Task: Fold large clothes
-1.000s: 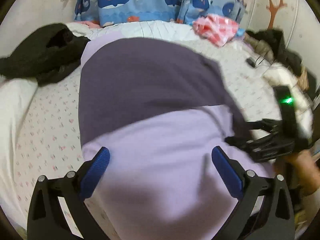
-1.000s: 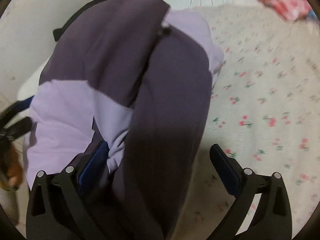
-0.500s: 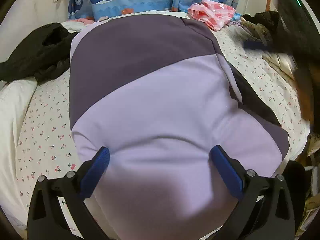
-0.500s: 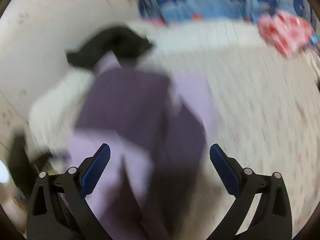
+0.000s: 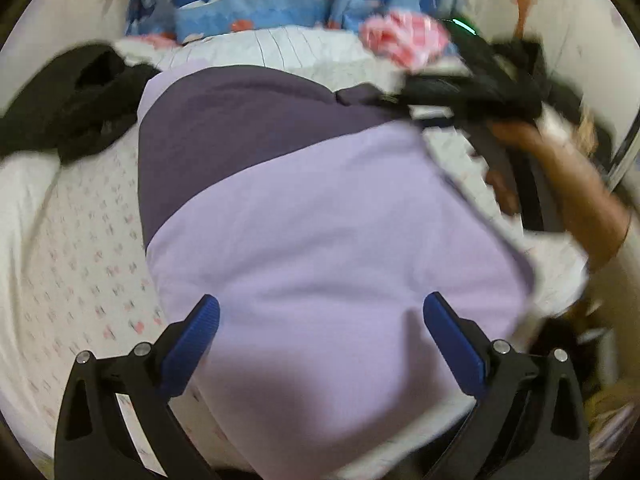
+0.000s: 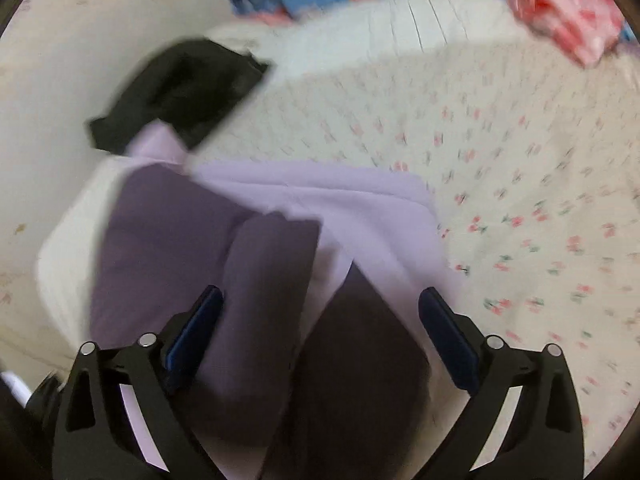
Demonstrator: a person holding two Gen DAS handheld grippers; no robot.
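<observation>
- The left tongs (image 5: pixel 320 332) are spread wide, blue pads (image 5: pixel 452 340) well apart, hovering over the pale lilac panel of the two-tone garment (image 5: pixel 320 220) with nothing pinched.
- The right tongs (image 6: pixel 320 330) are likewise spread over the garment (image 6: pixel 260 240), their pads (image 6: pixel 196 328) on either side of a dark purple fold; contact with the cloth cannot be told.
- In the left wrist view the right tongs (image 5: pixel 452 92) appear blurred near the garment's far right corner, with the person's hand (image 5: pixel 520 136) behind them.
- The garment lies on the bed (image 6: pixel 520 200), whose sheet has a small floral print, lilac half nearer and dark purple half farther.
- A black garment (image 5: pixel 76 96) lies beside its far left edge.
- A pink checked cloth (image 5: pixel 404 36) lies near the whale-print fabric (image 5: pixel 248 4) at the bed's far end.
</observation>
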